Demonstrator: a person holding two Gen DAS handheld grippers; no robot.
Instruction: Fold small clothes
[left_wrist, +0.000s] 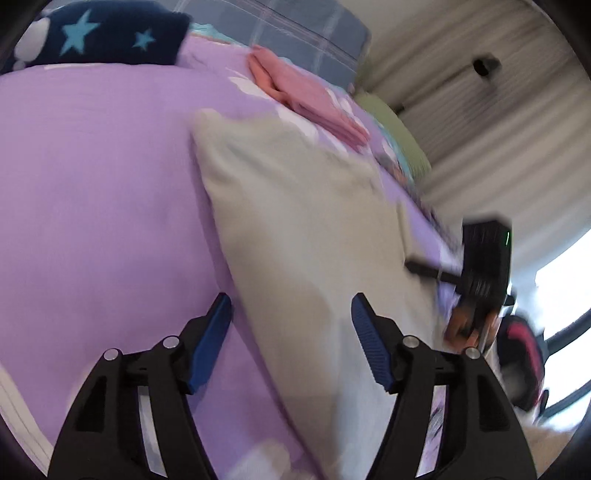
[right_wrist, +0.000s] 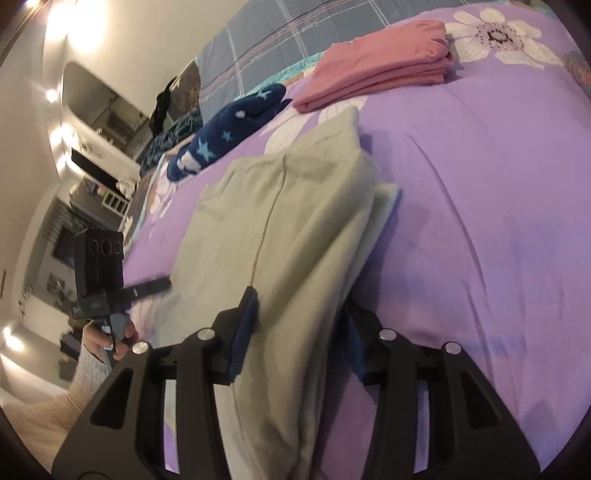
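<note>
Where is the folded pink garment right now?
In the right wrist view the folded pink garment lies on the purple bedspread at the top, just beyond the pale green garment and right of the navy star-print item.

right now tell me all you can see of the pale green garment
The pale green garment is soft, plain cloth with one visible seam, folded into layers and lying on the purple bedspread. The right tool is clamped on its near folded edge. The left tool is open over the other side, gripping nothing.
</note>
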